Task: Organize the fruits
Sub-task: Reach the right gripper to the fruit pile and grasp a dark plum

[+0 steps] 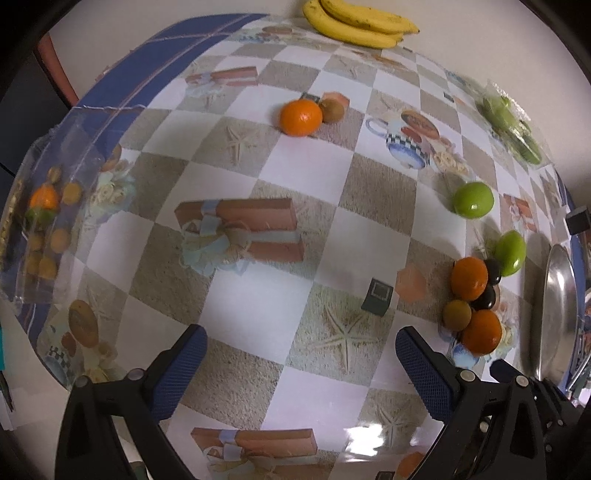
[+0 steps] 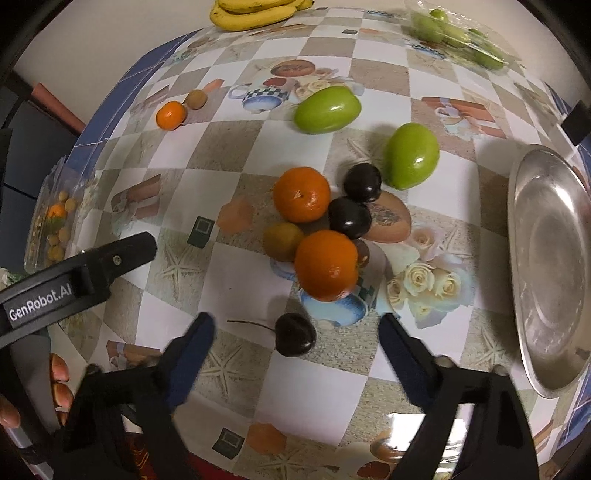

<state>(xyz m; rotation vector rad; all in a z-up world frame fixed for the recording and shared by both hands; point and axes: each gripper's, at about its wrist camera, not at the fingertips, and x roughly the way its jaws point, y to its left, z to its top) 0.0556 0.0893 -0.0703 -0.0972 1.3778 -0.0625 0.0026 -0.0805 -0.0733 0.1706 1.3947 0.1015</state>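
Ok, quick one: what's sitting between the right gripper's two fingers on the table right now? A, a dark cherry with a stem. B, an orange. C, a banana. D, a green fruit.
A: in the right wrist view a dark cherry with a thin stem lies on the tablecloth between the open right gripper, untouched by its fingers.

This looks like a home dining spot: a table covered with a glossy printed oilcloth (image 2: 236, 155) of checks, teacups, roses and starfish, a steel plate (image 2: 550, 266) at its edge, a bunch of bananas (image 2: 255, 13) against a plain pale wall, and loose household fruit such as tangerines (image 2: 301, 194).
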